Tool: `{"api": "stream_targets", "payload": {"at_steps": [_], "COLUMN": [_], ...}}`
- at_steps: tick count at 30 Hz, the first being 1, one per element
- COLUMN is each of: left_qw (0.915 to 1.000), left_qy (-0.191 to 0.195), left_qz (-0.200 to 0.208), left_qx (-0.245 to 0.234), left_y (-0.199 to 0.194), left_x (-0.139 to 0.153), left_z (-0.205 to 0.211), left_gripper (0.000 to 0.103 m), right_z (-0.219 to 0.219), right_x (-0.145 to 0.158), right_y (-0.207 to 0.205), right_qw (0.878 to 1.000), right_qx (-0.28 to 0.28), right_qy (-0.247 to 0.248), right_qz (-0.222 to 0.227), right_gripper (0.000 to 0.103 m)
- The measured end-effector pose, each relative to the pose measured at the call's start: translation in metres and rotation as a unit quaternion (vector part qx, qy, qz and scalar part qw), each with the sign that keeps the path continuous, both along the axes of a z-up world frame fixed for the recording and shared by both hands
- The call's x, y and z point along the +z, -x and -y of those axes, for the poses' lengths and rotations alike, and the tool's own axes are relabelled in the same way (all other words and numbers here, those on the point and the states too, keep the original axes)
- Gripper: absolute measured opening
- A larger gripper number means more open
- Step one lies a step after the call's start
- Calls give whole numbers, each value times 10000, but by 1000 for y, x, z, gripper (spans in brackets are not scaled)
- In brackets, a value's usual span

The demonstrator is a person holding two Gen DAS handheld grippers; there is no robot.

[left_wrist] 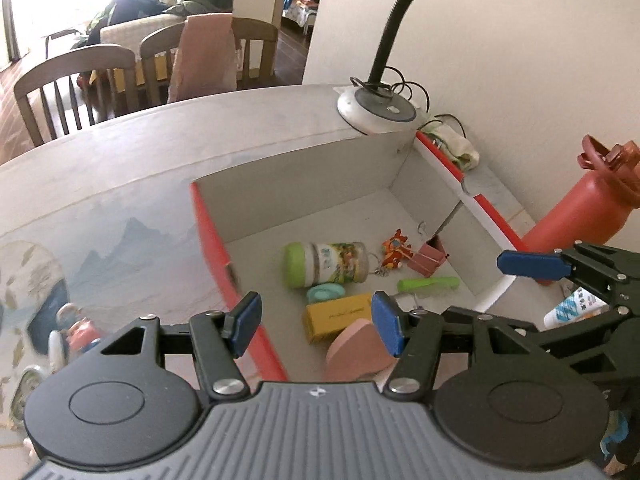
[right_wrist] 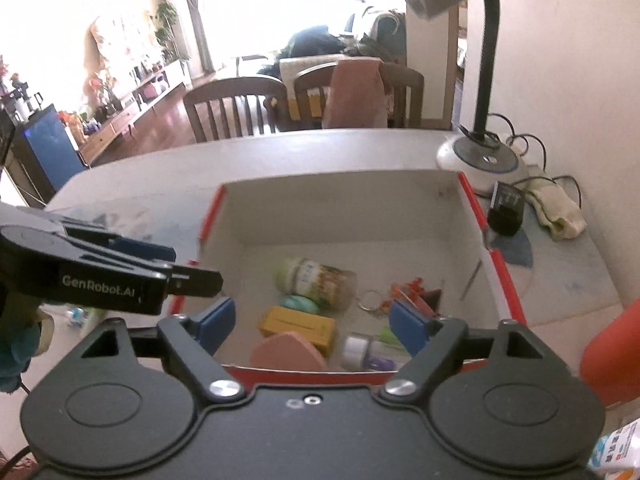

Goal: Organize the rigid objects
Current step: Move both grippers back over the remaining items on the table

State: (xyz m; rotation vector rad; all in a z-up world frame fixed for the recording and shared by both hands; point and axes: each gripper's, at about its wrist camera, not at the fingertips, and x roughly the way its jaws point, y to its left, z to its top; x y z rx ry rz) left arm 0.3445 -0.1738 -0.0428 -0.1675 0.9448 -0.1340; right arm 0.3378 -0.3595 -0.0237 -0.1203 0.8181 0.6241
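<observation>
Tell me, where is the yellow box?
The yellow box lies inside the red-edged bin, between the pink heart and the green-lidded jar.

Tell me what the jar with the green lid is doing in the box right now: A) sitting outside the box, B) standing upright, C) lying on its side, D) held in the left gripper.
C: the jar lies on its side on the floor of the box, lid toward the left wall, and neither gripper touches it.
</observation>
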Motion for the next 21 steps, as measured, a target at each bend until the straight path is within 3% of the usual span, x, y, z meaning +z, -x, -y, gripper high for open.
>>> {"api": "stream_targets", "payload": {"at_steps": [10,12,21], "left_qw": [9995,9993,9982], "left_qy": [78,76,74], "left_qz": [271,313,327], "left_qx": [152,203,491], "left_y": [52,64,99], "left_x": [15,16,11], "left_z": [-49,-62,-121], "left_gripper": [71,78,83], "right_z": [-32,-40,-79], "right_x": [14,15,11], "right_y": [35,42,62], "right_qw": [9987,9983,9968], "right_qx": [159,188,424], "right_qy": [-474,-554,-663], "right_qz": [40,20,-135], "right_gripper": [97,98,98]}}
